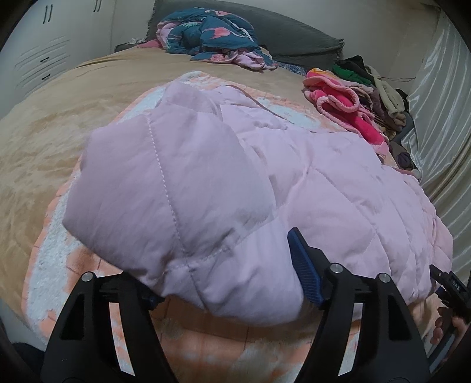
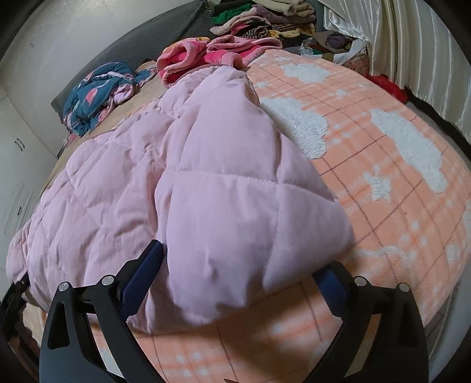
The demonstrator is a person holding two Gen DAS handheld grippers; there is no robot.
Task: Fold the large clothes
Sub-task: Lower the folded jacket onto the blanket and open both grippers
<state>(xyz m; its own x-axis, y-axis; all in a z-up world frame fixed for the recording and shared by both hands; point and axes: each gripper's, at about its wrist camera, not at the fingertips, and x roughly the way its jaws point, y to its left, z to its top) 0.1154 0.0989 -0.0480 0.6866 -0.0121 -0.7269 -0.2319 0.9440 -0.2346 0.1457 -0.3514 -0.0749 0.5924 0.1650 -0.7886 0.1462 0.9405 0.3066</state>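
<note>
A pale pink quilted jacket (image 1: 206, 182) lies spread on a peach and white checked blanket (image 1: 206, 347) on the bed. In the left wrist view its folded near edge hangs between the fingers of my left gripper (image 1: 226, 274). The jaws stand apart; the right blue pad (image 1: 303, 265) rests beside the fabric and the left pad is hidden under it. In the right wrist view a folded corner of the jacket (image 2: 223, 212) lies between the wide-open fingers of my right gripper (image 2: 238, 259), and neither pad presses it.
A tan bedspread (image 1: 59, 132) covers the left of the bed. A teal flamingo-print garment (image 1: 212, 35) lies by the grey headboard. Pink fleece clothes (image 1: 338, 103) and a stack of folded clothes (image 2: 265, 20) sit at the far right. A shiny curtain (image 2: 412, 44) hangs at the right.
</note>
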